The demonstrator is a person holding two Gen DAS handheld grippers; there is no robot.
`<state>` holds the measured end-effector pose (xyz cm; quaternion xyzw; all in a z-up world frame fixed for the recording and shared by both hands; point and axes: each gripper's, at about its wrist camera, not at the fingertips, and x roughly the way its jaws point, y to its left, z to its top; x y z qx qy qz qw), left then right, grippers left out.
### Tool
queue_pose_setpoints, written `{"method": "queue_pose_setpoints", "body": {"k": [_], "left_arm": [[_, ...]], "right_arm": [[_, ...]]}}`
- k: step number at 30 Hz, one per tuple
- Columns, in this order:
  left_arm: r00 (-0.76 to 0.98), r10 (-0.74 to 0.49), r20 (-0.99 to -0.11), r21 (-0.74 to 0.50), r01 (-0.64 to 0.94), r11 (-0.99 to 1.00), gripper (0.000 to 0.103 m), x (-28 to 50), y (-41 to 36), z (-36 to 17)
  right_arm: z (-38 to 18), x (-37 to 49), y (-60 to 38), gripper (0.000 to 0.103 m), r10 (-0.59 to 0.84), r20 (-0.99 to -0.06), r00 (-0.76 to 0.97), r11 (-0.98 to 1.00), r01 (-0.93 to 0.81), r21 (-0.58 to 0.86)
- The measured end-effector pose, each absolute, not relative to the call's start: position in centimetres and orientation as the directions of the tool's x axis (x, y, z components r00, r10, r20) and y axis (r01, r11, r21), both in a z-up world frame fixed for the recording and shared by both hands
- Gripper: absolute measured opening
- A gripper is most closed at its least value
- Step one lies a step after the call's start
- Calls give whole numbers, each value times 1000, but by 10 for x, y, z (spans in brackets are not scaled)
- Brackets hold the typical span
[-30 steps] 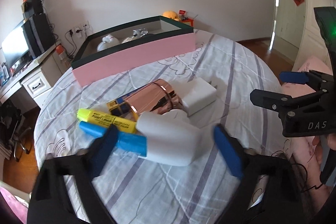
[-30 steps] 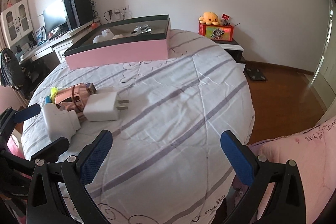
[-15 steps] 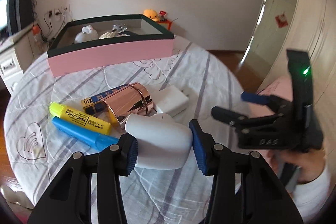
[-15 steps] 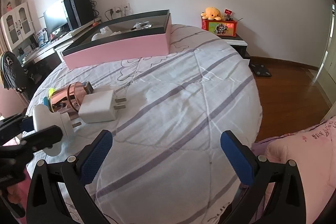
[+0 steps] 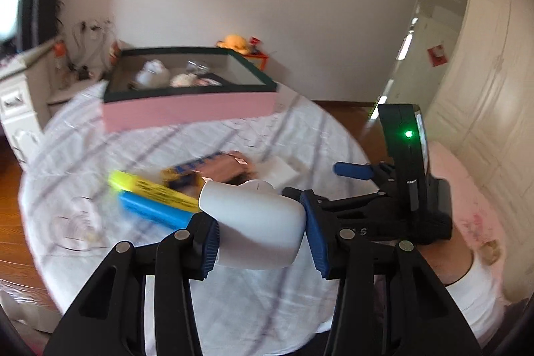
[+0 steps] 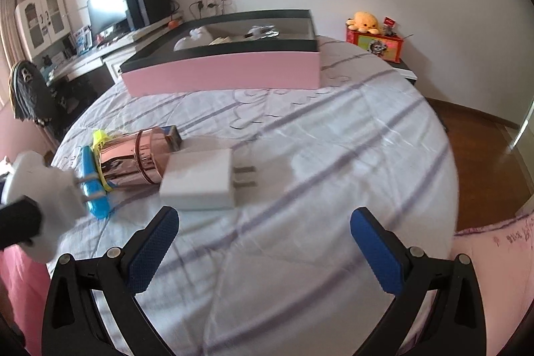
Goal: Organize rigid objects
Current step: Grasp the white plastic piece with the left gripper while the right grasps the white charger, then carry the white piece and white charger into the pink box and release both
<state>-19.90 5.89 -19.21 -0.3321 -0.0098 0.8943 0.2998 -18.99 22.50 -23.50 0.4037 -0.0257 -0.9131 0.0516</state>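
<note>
My left gripper [image 5: 260, 236] is shut on a white rounded plug adapter [image 5: 257, 222], its blue pads pressing both sides, and holds it lifted off the bed. The adapter [image 6: 36, 186] shows at the far left of the right wrist view with its metal prongs sticking out. My right gripper [image 6: 263, 242] is open with nothing between its fingers, just in front of a white square charger [image 6: 200, 179]. Beside the charger lie a rose-gold cylinder [image 6: 133, 162], a yellow highlighter [image 5: 153, 189] and a blue marker [image 5: 153, 212]. A pink box with a dark rim [image 6: 227, 72] stands at the far side and holds several items.
The round bed [image 6: 317, 155] has a white sheet with grey stripes. A desk with a monitor [image 6: 106, 12] stands beyond its left side. An orange plush [image 6: 363, 20] sits on a red box at the back right. A pink pillow [image 6: 494, 242] lies on the right, above wooden floor.
The left gripper's jaws closed onto the white adapter and lifted it off the sheet. My right gripper moved in closer to the white charger.
</note>
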Motion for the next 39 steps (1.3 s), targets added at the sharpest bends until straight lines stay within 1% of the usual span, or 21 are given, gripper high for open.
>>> {"method": "queue_pose_setpoints", "body": {"k": [4,8,13,15,17,19,23,31,39], "left_arm": [[-640,478,-602,-182,-472,-862,46,-207,41,-194],[-663,423,-618,-156,-424,-892,46,-215,28,-199],[-673,370,-640,-126,-383,-915,46,-226,24,-209],[-672,362,-646,-124,-376,-918,46,-230,23,-213],[-672,360,-647,-124,-373,-920,46,-231,23,-215],[-672,358,-648,-121,-372,-920,46,-232,24,-215],[-678,343,-650,-106,-366,-924,46,-233,27,-214],[-712,308,-631,-62,-350,-935,46,-234,31,-201],[-763,255,-593,-10,-310,-951,46,-238,34,-179]], "right_arm": [[-238,-206,211,103,-131,-746,-652,-991,93,93],[-244,-219,203,103,-118,-768,-629,-993,93,76],[-245,-222,202,103,-123,-759,-640,-992,92,83],[-245,-221,203,93,-118,-756,-644,-993,91,77],[-245,-220,203,79,-114,-751,-651,-993,94,69],[-243,-217,204,67,-110,-744,-658,-993,98,61],[-241,-213,210,67,-142,-733,-665,-990,105,96],[-227,-203,214,67,-147,-713,-686,-989,109,98],[-183,-185,214,67,-152,-633,-759,-988,130,82]]}}
